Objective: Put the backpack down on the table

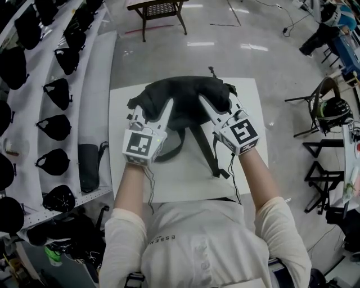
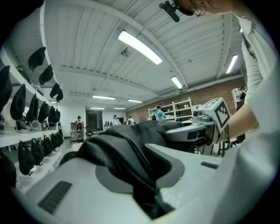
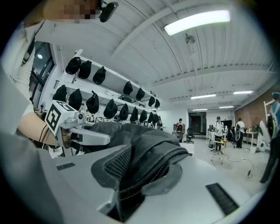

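Observation:
A black backpack (image 1: 188,95) is over the far half of the white table (image 1: 250,169), and its straps (image 1: 209,151) trail toward me. My left gripper (image 1: 153,109) is shut on a fold of the backpack's left side. The dark fabric (image 2: 124,151) is pinched between its jaws in the left gripper view. My right gripper (image 1: 218,104) is shut on the right side, with mesh padding (image 3: 146,155) clamped between its jaws. Each gripper view shows the other gripper across the bag: the right gripper (image 2: 192,131) and the left gripper (image 3: 87,136). Whether the bag's bottom rests on the table is hidden.
White shelves (image 1: 34,140) with several black bags run along the left, and a dark rolled bag (image 1: 89,166) lies beside the table. Black stools and a chair (image 1: 326,109) stand to the right. A small wooden table (image 1: 160,10) stands beyond. People stand far off.

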Motion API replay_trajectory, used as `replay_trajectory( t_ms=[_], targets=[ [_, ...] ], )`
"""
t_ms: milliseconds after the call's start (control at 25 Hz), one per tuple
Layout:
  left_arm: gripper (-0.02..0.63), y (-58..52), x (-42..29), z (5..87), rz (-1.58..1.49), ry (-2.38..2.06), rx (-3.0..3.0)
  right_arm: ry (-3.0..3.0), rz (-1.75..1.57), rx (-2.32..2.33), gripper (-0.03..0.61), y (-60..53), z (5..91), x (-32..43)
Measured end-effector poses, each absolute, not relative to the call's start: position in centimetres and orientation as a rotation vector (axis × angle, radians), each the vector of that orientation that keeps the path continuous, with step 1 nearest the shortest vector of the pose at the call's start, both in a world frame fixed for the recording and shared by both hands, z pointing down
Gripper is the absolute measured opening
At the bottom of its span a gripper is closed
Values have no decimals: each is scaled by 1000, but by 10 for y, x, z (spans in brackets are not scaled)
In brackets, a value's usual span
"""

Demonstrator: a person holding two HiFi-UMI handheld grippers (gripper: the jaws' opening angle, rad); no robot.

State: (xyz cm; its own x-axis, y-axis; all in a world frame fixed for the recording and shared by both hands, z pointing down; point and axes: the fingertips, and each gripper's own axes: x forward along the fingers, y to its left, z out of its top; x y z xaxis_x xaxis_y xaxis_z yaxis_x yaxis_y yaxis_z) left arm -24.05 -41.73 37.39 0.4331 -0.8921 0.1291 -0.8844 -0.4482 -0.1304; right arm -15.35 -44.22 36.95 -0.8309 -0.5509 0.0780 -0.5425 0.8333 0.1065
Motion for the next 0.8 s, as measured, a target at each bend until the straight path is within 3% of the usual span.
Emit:
replay_trajectory(
  t_ms=[800],
  targets=[
    [77, -406, -266, 425, -173, 1645, -2801, -2884, 37, 906, 106, -431, 416, -171]
  ],
)
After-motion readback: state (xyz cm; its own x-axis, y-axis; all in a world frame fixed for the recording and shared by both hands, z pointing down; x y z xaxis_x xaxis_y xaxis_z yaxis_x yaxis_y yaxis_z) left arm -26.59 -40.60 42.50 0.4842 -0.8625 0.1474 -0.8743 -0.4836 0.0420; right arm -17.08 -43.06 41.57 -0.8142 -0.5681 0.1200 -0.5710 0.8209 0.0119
